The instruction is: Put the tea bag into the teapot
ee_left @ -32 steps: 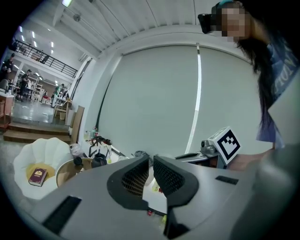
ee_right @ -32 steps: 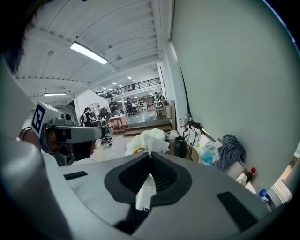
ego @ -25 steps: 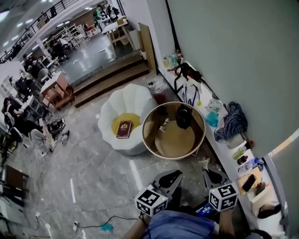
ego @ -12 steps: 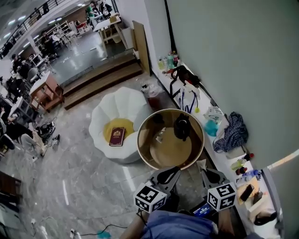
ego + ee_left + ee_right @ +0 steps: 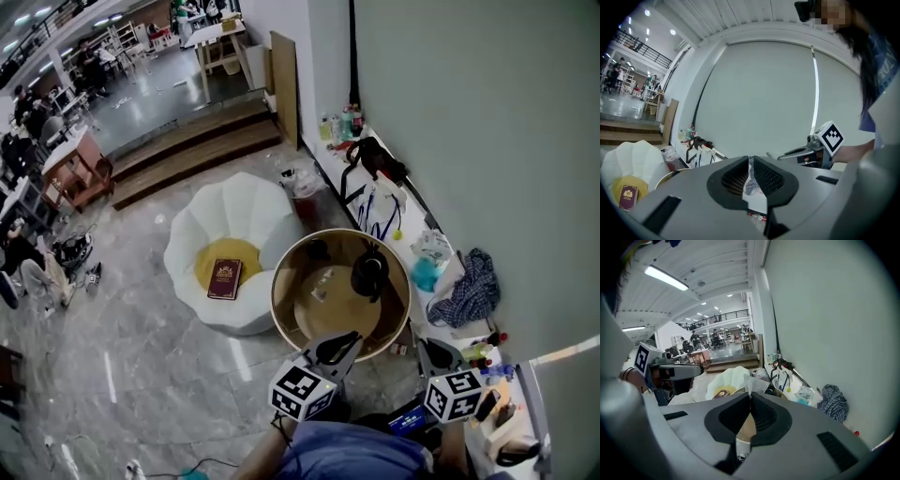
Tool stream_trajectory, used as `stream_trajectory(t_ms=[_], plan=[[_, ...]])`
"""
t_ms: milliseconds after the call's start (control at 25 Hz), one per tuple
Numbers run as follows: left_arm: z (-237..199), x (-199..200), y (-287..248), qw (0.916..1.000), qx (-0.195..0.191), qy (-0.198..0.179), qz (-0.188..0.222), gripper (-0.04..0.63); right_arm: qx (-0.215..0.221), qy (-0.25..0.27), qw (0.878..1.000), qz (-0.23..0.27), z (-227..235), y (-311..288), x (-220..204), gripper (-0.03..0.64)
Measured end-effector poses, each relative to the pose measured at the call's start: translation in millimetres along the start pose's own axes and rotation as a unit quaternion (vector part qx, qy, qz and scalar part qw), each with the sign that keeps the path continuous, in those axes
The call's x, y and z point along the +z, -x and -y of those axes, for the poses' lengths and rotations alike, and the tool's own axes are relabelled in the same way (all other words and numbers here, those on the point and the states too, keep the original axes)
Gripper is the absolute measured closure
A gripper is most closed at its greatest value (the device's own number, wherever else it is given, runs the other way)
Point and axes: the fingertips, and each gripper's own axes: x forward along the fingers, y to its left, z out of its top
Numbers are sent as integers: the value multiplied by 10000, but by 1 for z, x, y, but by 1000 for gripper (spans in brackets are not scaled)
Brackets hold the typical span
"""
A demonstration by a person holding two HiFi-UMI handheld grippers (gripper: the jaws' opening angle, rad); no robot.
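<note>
A round wooden table (image 5: 291,319) stands on the marble floor in the head view. On its right side sits the black teapot (image 5: 369,273). A small pale tea bag (image 5: 322,284) lies near the table's middle, left of the pot. My left gripper (image 5: 353,338) hovers at the table's near rim, its jaws shut and empty; its own view shows the tips together (image 5: 750,159). My right gripper (image 5: 424,346) is held off the table's near right, also shut with nothing in it (image 5: 750,394). Both are well short of the tea bag.
Left of the table stands a white petal-shaped chair (image 5: 192,244) with a yellow cushion and a red book (image 5: 224,279). A cluttered ledge runs along the grey wall, with bottles (image 5: 339,123), a checked cloth (image 5: 467,292) and a black bag (image 5: 375,157). Wooden steps (image 5: 192,150) lie beyond.
The view has swung: the table, chair and ledge have slid down and nearer in the head view. Both grippers keep about the same place, now close to the table's near rim.
</note>
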Motion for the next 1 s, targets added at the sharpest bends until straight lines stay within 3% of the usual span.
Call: stream_trajectory(t_ms=[520,1000], plan=[[-31,11,-12,9999,-48,134,14,568,-224,41,9995,-239,23,-35,26,598],[-77,18,-51,9971,678,329,80,568,356,602,9961,-542,68,-117,58,598]])
